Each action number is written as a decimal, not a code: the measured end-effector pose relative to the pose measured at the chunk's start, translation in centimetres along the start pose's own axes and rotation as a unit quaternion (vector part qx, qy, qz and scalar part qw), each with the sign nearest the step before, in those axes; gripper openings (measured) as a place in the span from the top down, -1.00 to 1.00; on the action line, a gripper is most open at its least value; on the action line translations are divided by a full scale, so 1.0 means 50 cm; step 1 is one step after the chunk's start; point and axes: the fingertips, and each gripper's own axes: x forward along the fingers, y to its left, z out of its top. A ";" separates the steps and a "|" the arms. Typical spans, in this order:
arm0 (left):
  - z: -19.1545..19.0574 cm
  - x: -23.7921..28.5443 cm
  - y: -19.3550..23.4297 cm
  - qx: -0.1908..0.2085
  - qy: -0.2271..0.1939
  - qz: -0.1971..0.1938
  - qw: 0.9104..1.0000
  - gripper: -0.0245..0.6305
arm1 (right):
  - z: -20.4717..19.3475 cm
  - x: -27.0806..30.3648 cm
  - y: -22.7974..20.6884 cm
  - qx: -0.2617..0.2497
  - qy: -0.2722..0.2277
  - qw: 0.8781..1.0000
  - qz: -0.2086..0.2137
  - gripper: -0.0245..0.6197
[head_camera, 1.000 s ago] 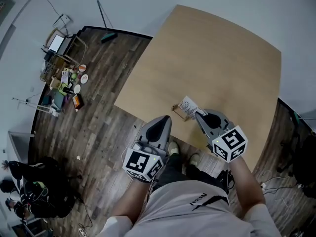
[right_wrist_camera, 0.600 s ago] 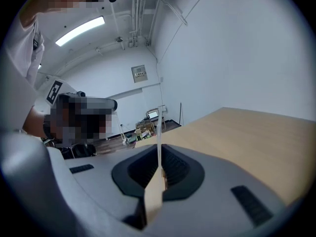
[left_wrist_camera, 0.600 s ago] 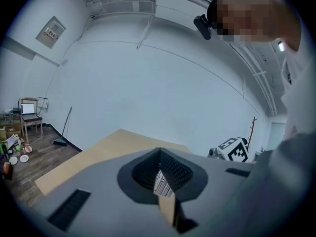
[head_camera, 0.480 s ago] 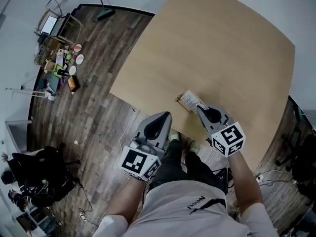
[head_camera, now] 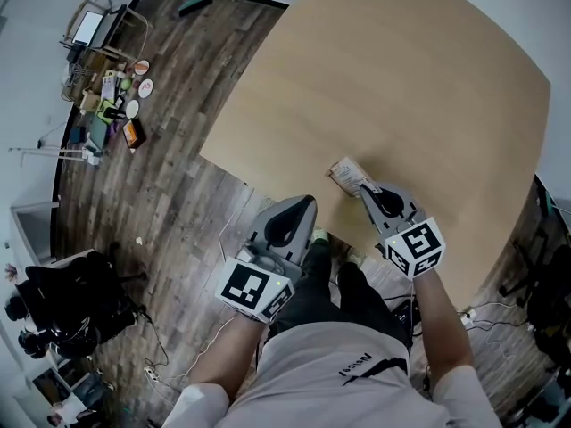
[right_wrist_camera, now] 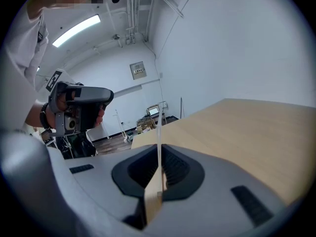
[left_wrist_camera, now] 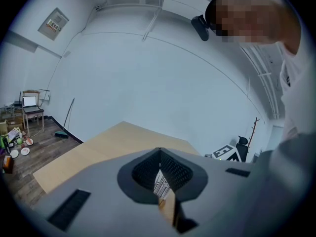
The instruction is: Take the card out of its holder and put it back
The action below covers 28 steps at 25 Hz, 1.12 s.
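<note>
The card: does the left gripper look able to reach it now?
Probably yes. The left gripper hangs close beside the card with nothing between them, but the right gripper is clamped on its near edge.

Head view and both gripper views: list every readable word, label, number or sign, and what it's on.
Nothing is legible enough to quote.
card: rows of print, too small to read.
shirt: one short logo word, upside down, too small to read.
wall sign: blurred, unreadable.
marker cubes: black-and-white square patterns only, no letters or numbers.
</note>
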 end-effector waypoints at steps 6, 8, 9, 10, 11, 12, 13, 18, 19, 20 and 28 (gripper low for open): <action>-0.002 0.011 0.004 0.001 0.002 -0.003 1.000 0.89 | -0.014 0.012 -0.002 -0.016 0.012 1.000 0.007 0.84; -0.004 0.013 0.006 0.000 0.004 -0.002 1.000 0.89 | -0.020 0.013 -0.003 -0.018 0.015 1.000 0.009 0.84; -0.005 0.013 0.009 -0.001 0.005 -0.002 1.000 0.89 | -0.022 0.015 -0.002 -0.019 0.016 1.000 0.010 0.84; -0.005 0.013 0.012 -0.002 0.006 -0.001 1.000 0.89 | -0.024 0.018 0.000 -0.021 0.018 1.000 0.010 0.84; -0.006 0.012 0.014 -0.003 0.007 0.000 1.000 0.89 | -0.027 0.020 0.001 -0.024 0.020 0.999 0.011 0.84; -0.007 0.012 0.015 -0.003 0.007 0.000 1.000 0.89 | -0.032 0.021 0.001 -0.027 0.023 0.999 0.011 0.84; -0.008 0.012 0.014 -0.003 0.007 0.000 1.000 0.89 | -0.037 0.022 0.002 -0.029 0.027 0.999 0.011 0.84; -0.011 0.016 0.009 -0.004 0.008 -0.001 1.000 0.89 | -0.065 0.031 -0.003 -0.029 0.041 0.999 0.013 0.84; -0.011 0.016 0.010 -0.004 0.009 -0.002 1.000 0.89 | -0.071 0.034 -0.004 -0.029 0.044 0.999 0.012 0.84; -0.012 0.015 0.011 -0.004 0.010 -0.002 1.000 0.89 | -0.077 0.036 -0.004 -0.030 0.049 0.998 0.012 0.84; -0.013 0.010 0.012 -0.005 0.009 -0.004 1.000 0.89 | -0.107 0.050 0.007 -0.016 0.071 0.997 0.026 0.83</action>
